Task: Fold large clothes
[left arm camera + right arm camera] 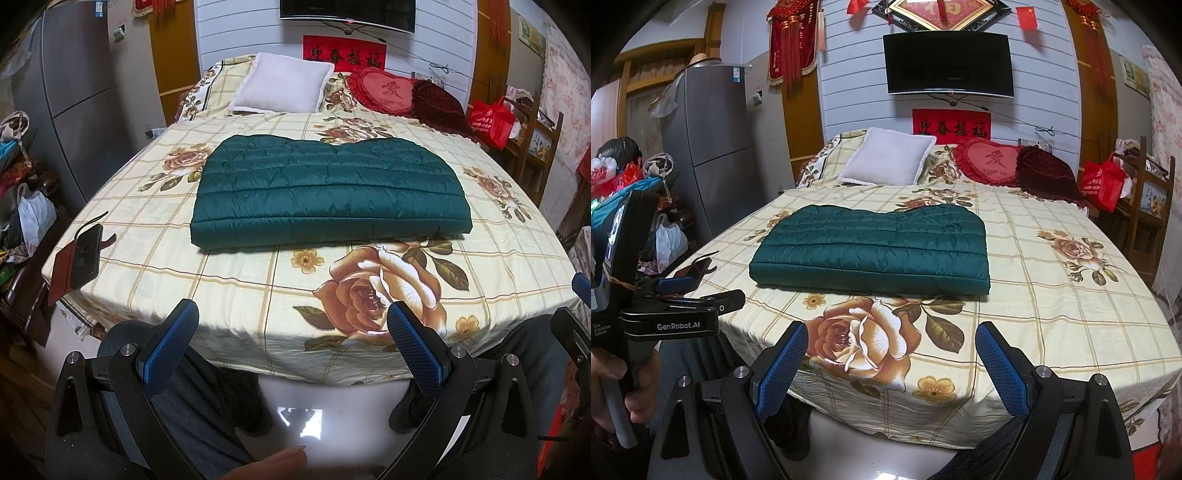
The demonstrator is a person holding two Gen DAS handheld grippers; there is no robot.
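Observation:
A dark green quilted jacket (328, 192) lies folded into a flat rectangle on the middle of the bed; it also shows in the right wrist view (875, 251). My left gripper (291, 314) is open and empty, held back off the foot of the bed, well short of the jacket. My right gripper (892, 334) is open and empty, also at the foot of the bed, apart from the jacket. The left gripper body (676, 306) shows at the left of the right wrist view.
The bed (236, 280) has a floral checked sheet. A white pillow (282, 83) and red cushions (388, 90) lie at its head. A phone in a case (79, 256) lies on the left edge. A grey fridge (81, 85) stands left, a red bag (491, 123) right.

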